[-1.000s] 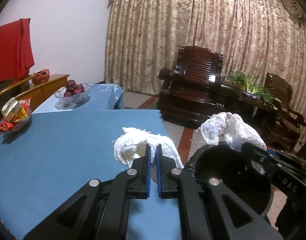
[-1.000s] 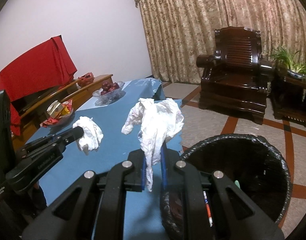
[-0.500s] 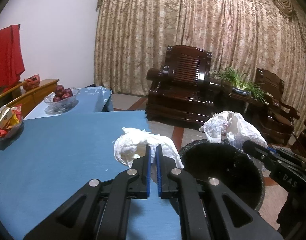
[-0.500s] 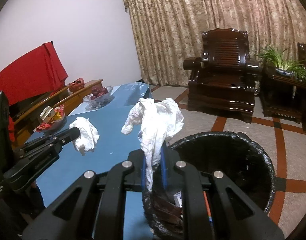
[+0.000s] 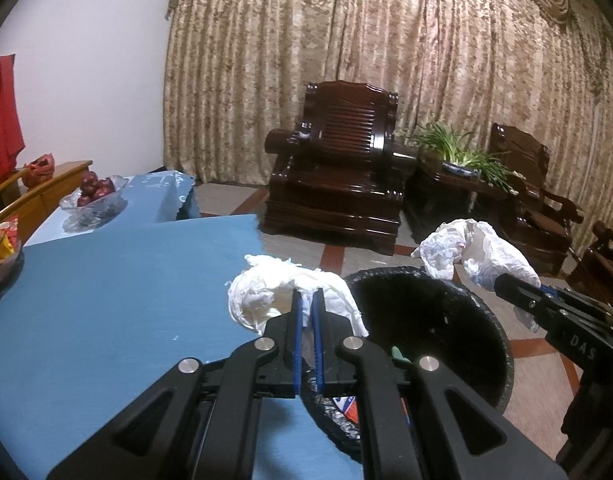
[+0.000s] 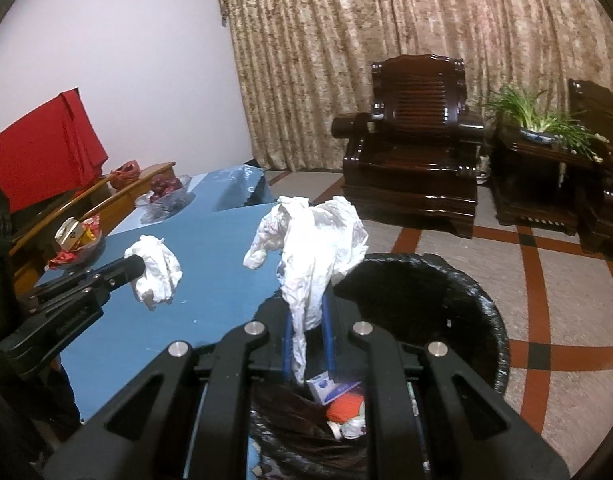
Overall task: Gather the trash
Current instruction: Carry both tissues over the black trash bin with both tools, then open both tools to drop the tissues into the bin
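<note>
My left gripper (image 5: 305, 297) is shut on a crumpled white tissue (image 5: 262, 294), held over the right edge of the blue table (image 5: 106, 300) beside the black-lined trash bin (image 5: 438, 316). That tissue (image 6: 156, 266) and the left gripper (image 6: 136, 266) also show at the left of the right wrist view. My right gripper (image 6: 308, 304) is shut on a larger crumpled white tissue (image 6: 318, 248), which hangs above the bin's (image 6: 446, 300) open mouth. In the left wrist view this tissue (image 5: 474, 252) sticks up from the right gripper (image 5: 502, 282) over the bin's far rim. Wrappers and paper lie inside the bin.
A glass bowl of red fruit (image 5: 94, 196) and a dish of snack packets (image 6: 76, 242) stand on the table's far left. A dark wooden armchair (image 5: 342, 172), a side table with a green plant (image 5: 462, 156) and a second chair line the curtain. Tiled floor surrounds the bin.
Both grippers have carried their tissues to the right, toward the bin. The right tissue went from over the table edge to above the bin's mouth; the bin now fills more of both views.
</note>
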`<control>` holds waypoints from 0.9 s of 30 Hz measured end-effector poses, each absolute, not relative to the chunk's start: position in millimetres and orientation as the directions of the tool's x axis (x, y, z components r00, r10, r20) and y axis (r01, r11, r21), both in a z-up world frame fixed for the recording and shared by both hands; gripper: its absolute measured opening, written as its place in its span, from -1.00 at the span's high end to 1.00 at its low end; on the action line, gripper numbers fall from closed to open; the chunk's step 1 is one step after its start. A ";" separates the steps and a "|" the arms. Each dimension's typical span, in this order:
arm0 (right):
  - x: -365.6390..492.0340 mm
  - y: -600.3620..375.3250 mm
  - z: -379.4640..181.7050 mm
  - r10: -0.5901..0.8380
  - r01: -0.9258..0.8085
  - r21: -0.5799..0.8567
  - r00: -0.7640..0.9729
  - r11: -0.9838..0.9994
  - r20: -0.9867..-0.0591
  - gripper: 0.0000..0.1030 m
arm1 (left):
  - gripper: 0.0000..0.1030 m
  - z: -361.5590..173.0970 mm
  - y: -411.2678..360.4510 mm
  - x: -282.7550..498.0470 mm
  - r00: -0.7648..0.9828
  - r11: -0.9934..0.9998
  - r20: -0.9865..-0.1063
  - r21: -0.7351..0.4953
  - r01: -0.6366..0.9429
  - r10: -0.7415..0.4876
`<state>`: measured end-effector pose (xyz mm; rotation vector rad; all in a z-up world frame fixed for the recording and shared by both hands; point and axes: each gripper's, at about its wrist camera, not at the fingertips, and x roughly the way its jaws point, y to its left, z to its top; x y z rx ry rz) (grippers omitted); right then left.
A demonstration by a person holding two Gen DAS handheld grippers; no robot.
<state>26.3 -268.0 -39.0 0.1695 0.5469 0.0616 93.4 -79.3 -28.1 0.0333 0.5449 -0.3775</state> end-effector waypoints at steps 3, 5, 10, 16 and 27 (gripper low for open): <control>24.1 -276.5 -42.3 0.083 0.009 0.173 0.851 0.985 -0.518 0.79 | 0.90 -31.6 -86.3 94.0 0.778 0.923 -0.517 -0.068 0.378 -0.356; 23.9 -279.6 -43.4 0.074 0.018 0.169 0.850 0.985 -0.522 0.79 | 0.90 -34.3 -91.6 94.5 0.771 0.918 -0.520 -0.068 0.391 -0.367; 23.8 -289.6 -47.3 0.050 0.044 0.163 0.845 0.986 -0.532 0.79 | 0.90 -40.3 -105.7 98.1 0.755 0.906 -0.529 -0.069 0.417 -0.388; 25.8 -301.1 -55.5 0.027 0.072 0.158 0.837 0.985 -0.547 0.79 | 0.90 -50.0 -123.4 105.8 0.732 0.891 -0.542 -0.074 0.448 -0.413; 37.6 -322.7 -74.3 -0.015 0.123 0.145 0.810 0.982 -0.587 0.79 | 0.90 -72.6 -153.1 119.6 0.683 0.859 -0.569 -0.083 0.505 -0.457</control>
